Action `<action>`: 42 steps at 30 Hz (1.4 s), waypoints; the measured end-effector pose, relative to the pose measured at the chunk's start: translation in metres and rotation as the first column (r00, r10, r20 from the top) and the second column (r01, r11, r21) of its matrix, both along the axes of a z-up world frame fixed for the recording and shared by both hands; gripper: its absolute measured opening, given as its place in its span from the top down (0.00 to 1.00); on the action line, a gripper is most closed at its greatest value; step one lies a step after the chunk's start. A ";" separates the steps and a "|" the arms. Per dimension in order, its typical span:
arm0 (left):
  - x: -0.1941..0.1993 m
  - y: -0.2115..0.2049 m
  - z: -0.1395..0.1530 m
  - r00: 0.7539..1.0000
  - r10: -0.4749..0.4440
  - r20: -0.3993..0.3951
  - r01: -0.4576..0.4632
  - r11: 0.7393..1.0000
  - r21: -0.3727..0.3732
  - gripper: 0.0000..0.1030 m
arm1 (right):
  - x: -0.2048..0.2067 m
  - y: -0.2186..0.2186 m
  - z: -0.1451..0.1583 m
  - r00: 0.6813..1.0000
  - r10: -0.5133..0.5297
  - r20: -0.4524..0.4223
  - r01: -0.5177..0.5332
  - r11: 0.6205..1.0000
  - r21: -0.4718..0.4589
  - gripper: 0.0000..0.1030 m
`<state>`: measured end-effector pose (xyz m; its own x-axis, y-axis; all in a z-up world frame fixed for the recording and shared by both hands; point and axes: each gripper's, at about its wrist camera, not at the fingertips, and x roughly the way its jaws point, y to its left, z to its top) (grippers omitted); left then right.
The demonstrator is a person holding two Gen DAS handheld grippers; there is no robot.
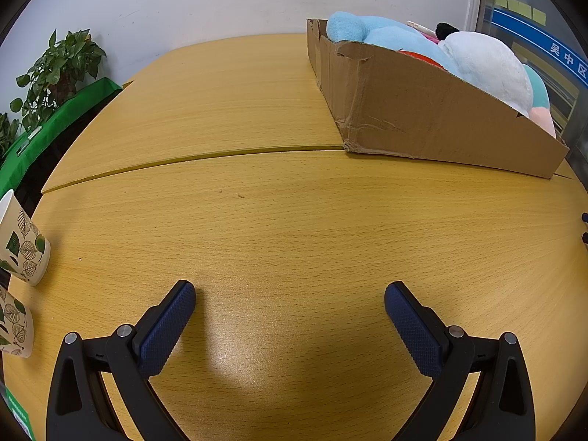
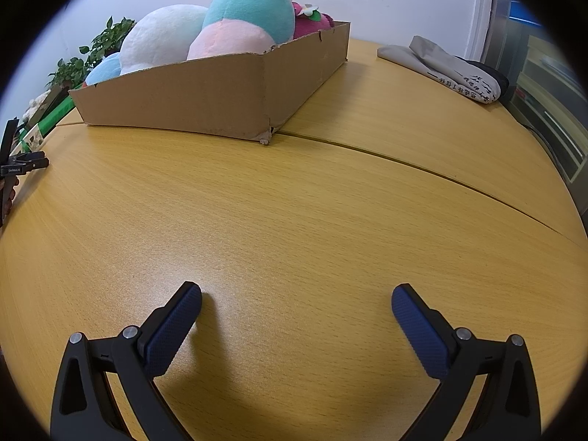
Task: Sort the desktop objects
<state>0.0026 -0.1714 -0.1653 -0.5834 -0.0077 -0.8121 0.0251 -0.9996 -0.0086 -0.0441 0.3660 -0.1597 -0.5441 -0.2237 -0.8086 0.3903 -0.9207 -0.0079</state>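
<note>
A low cardboard box (image 1: pixel 422 117) full of plush toys (image 1: pixel 477 62) stands at the back right of the wooden table in the left wrist view. It also shows in the right wrist view (image 2: pixel 205 99), at the back left, with its plush toys (image 2: pixel 205 25). My left gripper (image 1: pixel 290 294) is open and empty, low over bare table. My right gripper (image 2: pixel 297 296) is open and empty, also over bare table. Two leaf-print paper cups (image 1: pixel 22 242) stand at the left edge of the left wrist view.
A folded grey cloth bag (image 2: pixel 452 66) lies at the back right of the table (image 2: pixel 294 202). Potted plants (image 1: pixel 62 70) and a green cloth stand beyond the left side. A seam (image 1: pixel 183 158) runs between the two tabletops. A glass partition stands at the right.
</note>
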 end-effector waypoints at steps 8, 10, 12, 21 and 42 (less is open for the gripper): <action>0.005 -0.004 0.001 1.000 0.002 -0.001 -0.002 1.000 -0.001 0.00 | 0.000 -0.001 0.000 1.000 0.003 0.000 -0.003 1.000 0.001 0.00; 0.008 -0.014 0.002 1.000 0.024 -0.001 -0.024 1.000 0.000 0.00 | 0.000 -0.001 0.000 1.000 0.005 0.001 -0.005 1.000 0.000 0.00; 0.011 -0.027 0.002 0.999 0.040 -0.001 -0.040 0.999 0.001 0.00 | 0.000 0.002 0.000 1.000 0.025 0.001 -0.025 1.000 0.000 0.00; 0.013 -0.044 0.003 1.000 -0.023 -0.001 0.023 1.000 0.000 0.00 | 0.003 0.023 0.000 0.995 0.104 0.001 -0.104 0.995 0.001 0.00; 0.009 -0.045 0.004 1.000 -0.021 0.000 0.021 1.000 0.002 0.00 | 0.004 0.022 0.000 0.995 0.102 0.002 -0.102 0.995 0.001 0.00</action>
